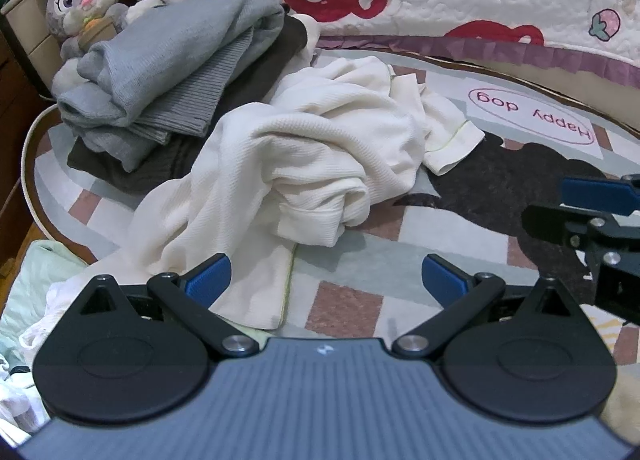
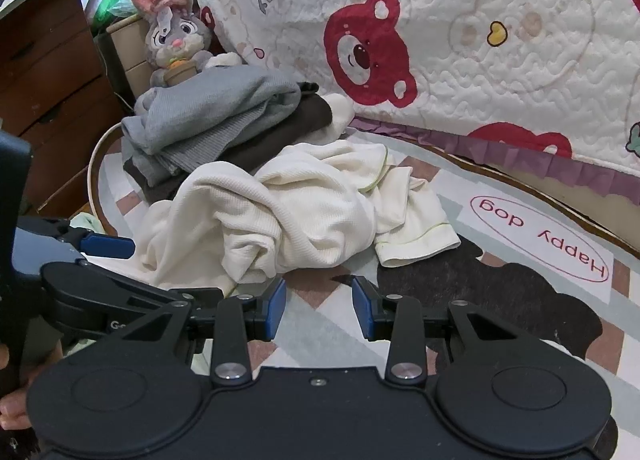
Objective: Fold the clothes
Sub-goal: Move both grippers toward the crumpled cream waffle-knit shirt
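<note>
Left of the left gripper [image 1: 326, 280], whose fingers [image 1: 208, 280] stand wide apart with nothing clamped, pale green and white cloth lies off the rug's curved edge [image 1: 32, 188]. Ahead and left of those fingers a folded pile [image 1: 168, 100], grey garments on a dark one, sits near that edge, with a plush rabbit [image 1: 80, 0] behind it. Straight ahead, the crumpled cream garment [image 1: 312, 156] lies in a heap on the rug; one flap trails down to just beside the left finger, its green-piped hem reaching into the gap between the fingers. Its cuffed sleeve [image 1: 452, 144] points rightward. Bare rug [image 1: 420, 236] lies open ahead of the right finger.

The right gripper [image 2: 318, 308] has its fingers [image 2: 276, 312] partly apart, holding nothing, over bare rug just short of the cream heap. Right of them the dark patch [image 2: 480, 300] and the "Happy dog" label [image 2: 544, 236] lie uncovered. The bear quilt [image 2: 460, 40] hangs along the far edge.
</note>
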